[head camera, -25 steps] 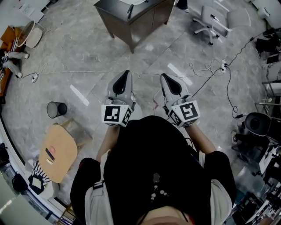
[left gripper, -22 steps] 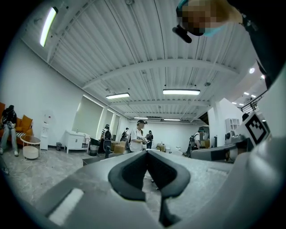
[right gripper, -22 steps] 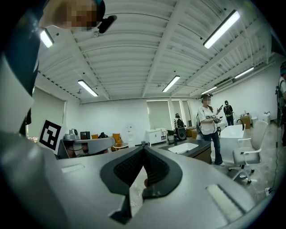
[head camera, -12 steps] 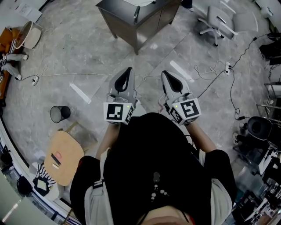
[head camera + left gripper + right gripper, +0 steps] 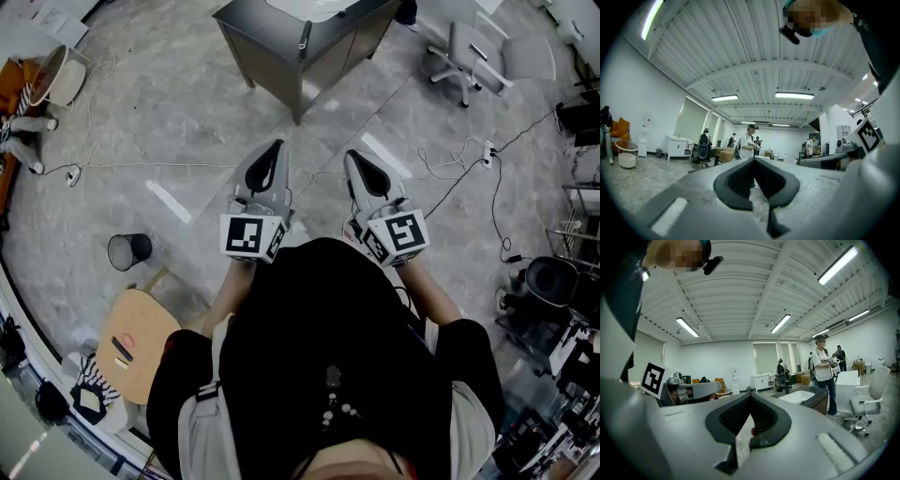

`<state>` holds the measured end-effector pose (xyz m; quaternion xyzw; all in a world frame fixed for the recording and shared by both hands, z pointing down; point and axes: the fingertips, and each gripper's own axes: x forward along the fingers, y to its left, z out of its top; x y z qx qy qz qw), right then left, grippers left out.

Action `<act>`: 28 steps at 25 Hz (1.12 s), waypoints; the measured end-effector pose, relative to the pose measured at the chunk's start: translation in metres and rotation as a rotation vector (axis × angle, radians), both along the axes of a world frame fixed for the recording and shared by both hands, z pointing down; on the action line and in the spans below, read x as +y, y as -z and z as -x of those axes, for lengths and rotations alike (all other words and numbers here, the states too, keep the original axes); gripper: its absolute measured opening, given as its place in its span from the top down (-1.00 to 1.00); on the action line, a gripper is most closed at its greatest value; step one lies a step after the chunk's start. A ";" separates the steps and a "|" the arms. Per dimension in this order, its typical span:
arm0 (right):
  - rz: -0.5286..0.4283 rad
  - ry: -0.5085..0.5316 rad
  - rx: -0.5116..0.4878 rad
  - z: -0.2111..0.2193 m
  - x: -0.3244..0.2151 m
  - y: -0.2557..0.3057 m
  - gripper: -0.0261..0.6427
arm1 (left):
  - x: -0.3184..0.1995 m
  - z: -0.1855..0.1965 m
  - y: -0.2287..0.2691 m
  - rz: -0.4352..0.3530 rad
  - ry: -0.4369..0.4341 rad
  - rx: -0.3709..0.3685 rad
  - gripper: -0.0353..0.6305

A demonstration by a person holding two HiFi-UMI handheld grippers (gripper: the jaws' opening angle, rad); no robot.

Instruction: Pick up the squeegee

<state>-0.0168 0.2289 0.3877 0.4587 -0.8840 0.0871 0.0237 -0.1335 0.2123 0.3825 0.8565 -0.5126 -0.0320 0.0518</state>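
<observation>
Both pairs of jaws are closed, tip against tip, and nothing is between them. The left gripper [image 5: 753, 160] and the right gripper [image 5: 750, 397] are held side by side in front of the person's body, nearly level, and both point toward the grey cabinet [image 5: 281, 56] that stands ahead of the jaws and well apart from them.

I think the grippers are carried like this because the person is not yet at the place of work: closed and empty jaws are the simple way to carry them across the floor, and there is no need to open them before the object is near.

On top of the cabinet, ahead of the right jaws and a little to their right, I see a white sink [image 5: 802, 396]. At the near edge of the cabinet there is a slim dark thing [image 5: 305, 36]. It may be the squeegee, or only a fitting of the cabinet. It is too small to tell, and I cannot make out a blade or a handle. Otherwise no squeegee shows anywhere near the jaws.
</observation>
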 end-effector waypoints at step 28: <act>0.031 0.058 -0.009 -0.016 -0.129 -0.017 0.92 | -0.118 -0.006 -0.019 0.058 0.067 0.006 0.89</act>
